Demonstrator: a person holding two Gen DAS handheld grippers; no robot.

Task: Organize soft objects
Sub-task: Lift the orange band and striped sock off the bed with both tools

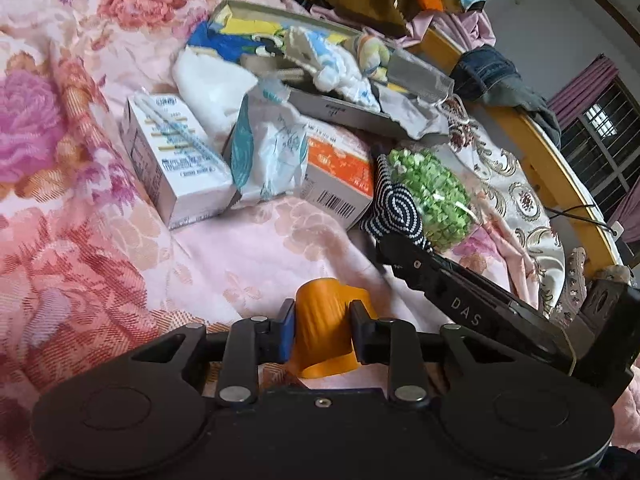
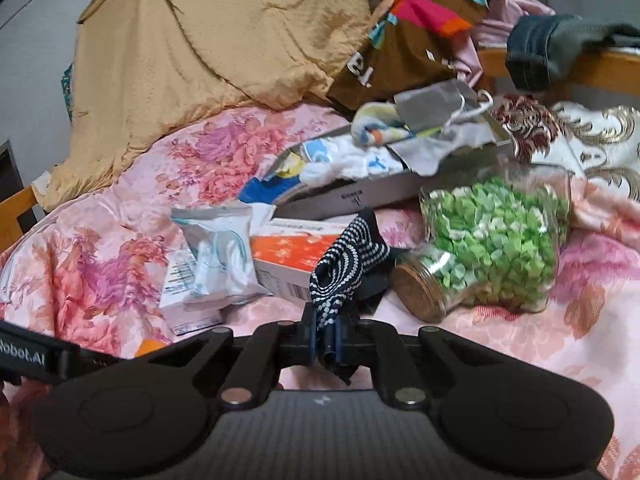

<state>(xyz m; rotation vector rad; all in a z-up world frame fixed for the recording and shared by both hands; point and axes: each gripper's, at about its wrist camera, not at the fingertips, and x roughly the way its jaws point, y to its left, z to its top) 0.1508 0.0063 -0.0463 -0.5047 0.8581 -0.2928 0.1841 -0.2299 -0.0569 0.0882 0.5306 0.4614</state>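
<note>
An orange ribbed roll [image 1: 324,320] stands between the pads of my left gripper [image 1: 322,330], just above the pink flowered bedspread [image 1: 100,260]; both pads press its sides. In the left wrist view my right gripper [image 1: 384,248] reaches in from the right, shut on a navy cloth with white dots [image 1: 396,208]. The right wrist view shows that same dotted cloth [image 2: 348,256] pinched between the shut pads of my right gripper [image 2: 330,332], its free end standing up and a corner hanging below. A bit of the orange roll [image 2: 150,346] shows at the lower left.
A jar of green paper stars [image 2: 492,248] with a cork lid lies on its side. Beside it are an orange-white box [image 2: 288,256], a white carton [image 1: 172,160], a plastic packet [image 1: 268,148] and a shallow grey box [image 1: 344,110] of cloths. Behind are a tan blanket [image 2: 200,40] and jeans [image 1: 492,76] on the bed rail.
</note>
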